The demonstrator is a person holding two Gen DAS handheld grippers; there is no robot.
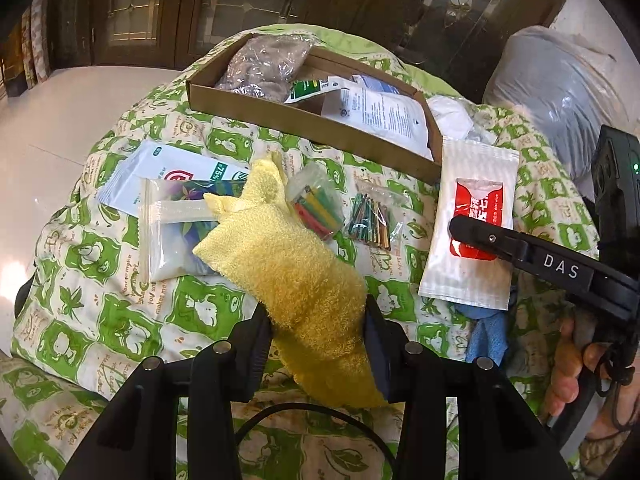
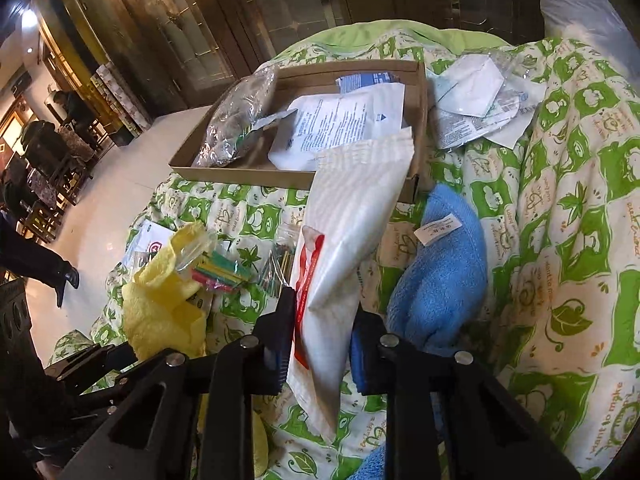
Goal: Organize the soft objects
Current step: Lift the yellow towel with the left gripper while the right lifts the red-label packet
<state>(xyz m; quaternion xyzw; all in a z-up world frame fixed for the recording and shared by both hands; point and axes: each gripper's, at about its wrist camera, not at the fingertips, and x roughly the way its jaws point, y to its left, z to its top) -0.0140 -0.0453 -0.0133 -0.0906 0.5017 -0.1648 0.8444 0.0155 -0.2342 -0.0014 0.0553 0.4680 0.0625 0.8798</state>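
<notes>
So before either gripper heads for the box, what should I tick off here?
1. Left gripper shut on yellow towel: ok.
2. Right gripper shut on wipes pack: ok.
3. Bare floor left in cardboard box: cannot tell; packets cover much of it.
4. Yellow towel free of zip bag: not ok, it lies across it.
5. Blue towel handled: not ok, it lies on the quilt.

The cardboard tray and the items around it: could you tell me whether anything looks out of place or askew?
The grey bag bulges over the tray wall's far left corner instead of lying flat inside. Masks lie loose on the quilt just outside the tray's right wall. The yellow towel drapes over the zip bag.
</notes>
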